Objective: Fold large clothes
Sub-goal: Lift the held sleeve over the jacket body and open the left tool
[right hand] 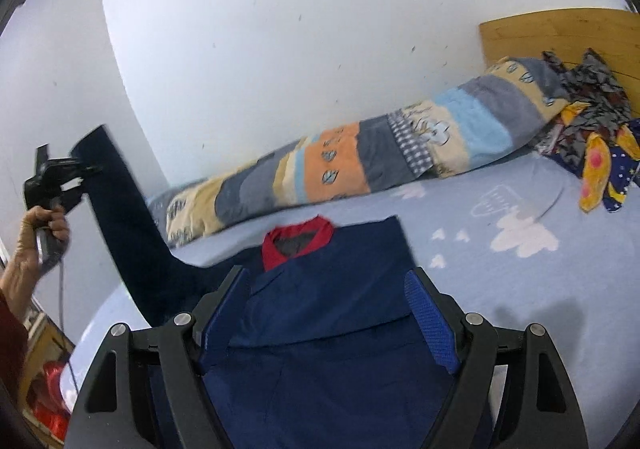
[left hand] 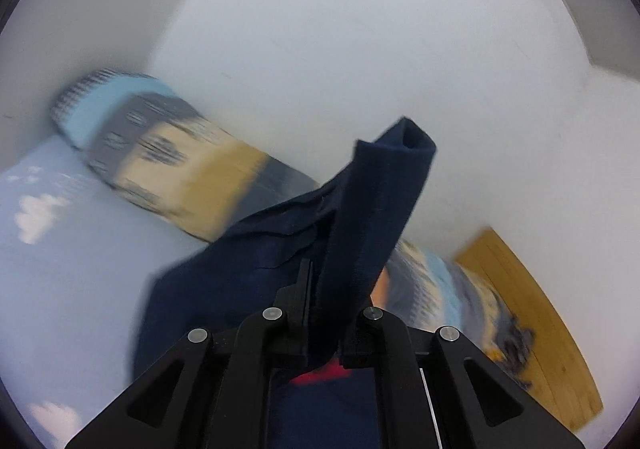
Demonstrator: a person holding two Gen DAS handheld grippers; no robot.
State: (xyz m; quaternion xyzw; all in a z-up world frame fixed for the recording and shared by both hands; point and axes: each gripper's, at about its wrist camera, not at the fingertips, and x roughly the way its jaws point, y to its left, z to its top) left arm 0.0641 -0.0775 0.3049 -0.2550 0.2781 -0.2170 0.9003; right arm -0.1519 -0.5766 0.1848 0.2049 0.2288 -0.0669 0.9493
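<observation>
Left tongs (left hand: 320,313) pinch the navy shirt's sleeve (left hand: 376,201) aloft; right tongs (right hand: 328,313) spread wide over the shirt (right hand: 320,329).

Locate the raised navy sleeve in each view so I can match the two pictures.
Left wrist view: the raised navy fabric sleeve stands centre frame, pinched by the left gripper.
Right wrist view: far left, lifted off the bed.
Shared landmark: the striped patchwork quilt roll along the white wall.
</observation>
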